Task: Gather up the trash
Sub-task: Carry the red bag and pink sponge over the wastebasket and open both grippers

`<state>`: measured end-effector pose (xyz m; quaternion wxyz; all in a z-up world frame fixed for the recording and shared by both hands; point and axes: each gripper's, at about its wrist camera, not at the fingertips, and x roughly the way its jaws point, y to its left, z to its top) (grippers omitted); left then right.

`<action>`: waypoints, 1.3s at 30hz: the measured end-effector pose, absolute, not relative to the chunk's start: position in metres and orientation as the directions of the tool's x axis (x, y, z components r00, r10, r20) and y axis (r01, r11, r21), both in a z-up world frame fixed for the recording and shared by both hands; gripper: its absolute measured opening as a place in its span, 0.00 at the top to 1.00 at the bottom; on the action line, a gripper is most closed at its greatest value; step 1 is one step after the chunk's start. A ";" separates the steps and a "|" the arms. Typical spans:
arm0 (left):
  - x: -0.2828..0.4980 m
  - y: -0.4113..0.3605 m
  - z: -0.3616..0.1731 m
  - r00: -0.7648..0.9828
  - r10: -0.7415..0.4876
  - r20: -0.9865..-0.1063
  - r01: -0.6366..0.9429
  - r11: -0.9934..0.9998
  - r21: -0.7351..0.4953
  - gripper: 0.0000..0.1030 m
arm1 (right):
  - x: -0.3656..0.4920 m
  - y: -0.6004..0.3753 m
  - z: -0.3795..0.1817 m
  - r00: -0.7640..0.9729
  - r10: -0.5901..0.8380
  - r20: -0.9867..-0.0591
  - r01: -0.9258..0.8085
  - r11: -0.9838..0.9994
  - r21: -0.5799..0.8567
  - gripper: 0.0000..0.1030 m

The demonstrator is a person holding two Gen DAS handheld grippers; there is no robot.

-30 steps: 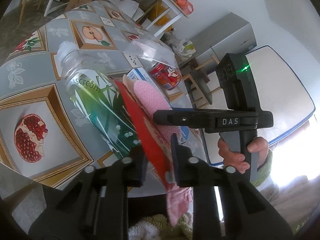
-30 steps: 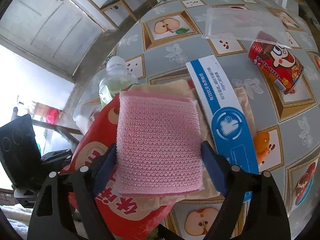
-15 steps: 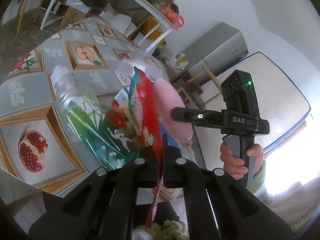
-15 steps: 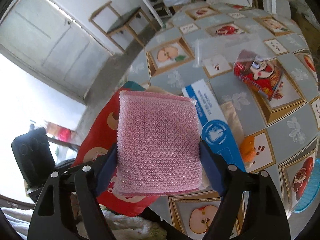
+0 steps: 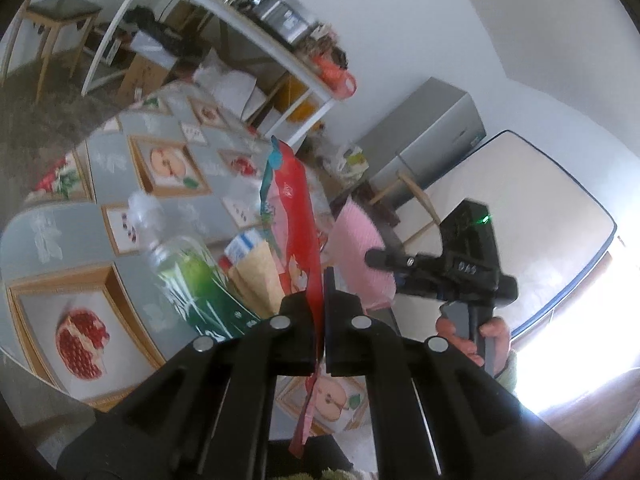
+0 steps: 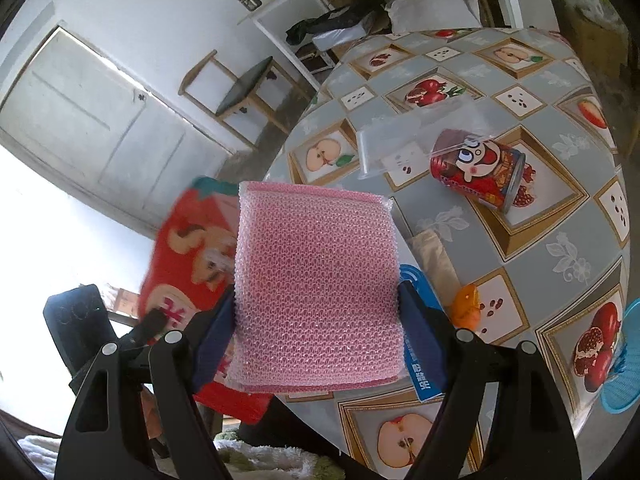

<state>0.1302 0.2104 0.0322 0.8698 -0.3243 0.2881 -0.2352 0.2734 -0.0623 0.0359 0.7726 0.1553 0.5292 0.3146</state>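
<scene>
My left gripper (image 5: 323, 280) is shut on a red snack wrapper (image 5: 298, 216), which stands up edge-on between the pads and hangs below them. The same wrapper (image 6: 188, 256) shows at the left of the right wrist view. My right gripper (image 6: 318, 316) is shut on a pink bubble-wrap pad (image 6: 316, 292), held flat across its wide-set fingers above the table. In the left wrist view that pad (image 5: 358, 236) sits just right of the wrapper, with a hand (image 5: 492, 336) on the right gripper's handle. Both items are off the tablecloth.
On the fruit-print tablecloth (image 6: 560, 240) lie a red cartoon can (image 6: 480, 176), a clear plastic bag (image 6: 408, 136), a blue-and-white box (image 6: 416, 340), orange peel (image 6: 466, 304) and a blue dish (image 6: 624, 360). A green-labelled bottle (image 5: 188, 280) and brown paper (image 5: 256, 276) lie left of the wrapper.
The left jaws closed fully on the red wrapper and lifted it upright off the bottle. The right gripper rose and pulled back with the pink pad, so more of the table shows.
</scene>
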 end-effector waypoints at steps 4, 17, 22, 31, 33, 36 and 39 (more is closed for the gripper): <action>0.126 0.217 0.046 0.756 -0.583 -0.299 0.252 0.680 -0.689 0.99 | 0.273 -0.065 0.036 0.243 0.658 -0.713 -0.318 0.748 0.582 0.26; 0.121 0.219 0.063 0.781 -0.584 -0.222 0.305 0.667 -0.680 0.99 | 0.269 -0.077 0.040 0.265 0.669 -0.694 -0.306 0.741 0.597 0.26; 0.124 0.215 0.057 0.767 -0.605 -0.212 0.315 0.644 -0.697 0.99 | 0.267 -0.083 0.043 0.277 0.670 -0.689 -0.299 0.742 0.600 0.26; 0.129 0.201 0.048 0.733 -0.644 -0.219 0.327 0.616 -0.717 0.99 | 0.265 -0.100 0.043 0.291 0.695 -0.658 -0.259 0.719 0.645 0.26; 0.129 0.197 0.048 0.727 -0.651 -0.218 0.334 0.612 -0.717 0.99 | 0.263 -0.104 0.043 0.296 0.699 -0.651 -0.249 0.715 0.654 0.26; 0.128 0.193 0.050 0.719 -0.662 -0.213 0.348 0.607 -0.714 0.99 | 0.258 -0.111 0.045 0.312 0.696 -0.647 -0.235 0.716 0.657 0.26; 0.128 0.187 0.054 0.711 -0.672 -0.206 0.363 0.602 -0.711 0.99 | 0.252 -0.120 0.048 0.332 0.695 -0.638 -0.223 0.715 0.663 0.26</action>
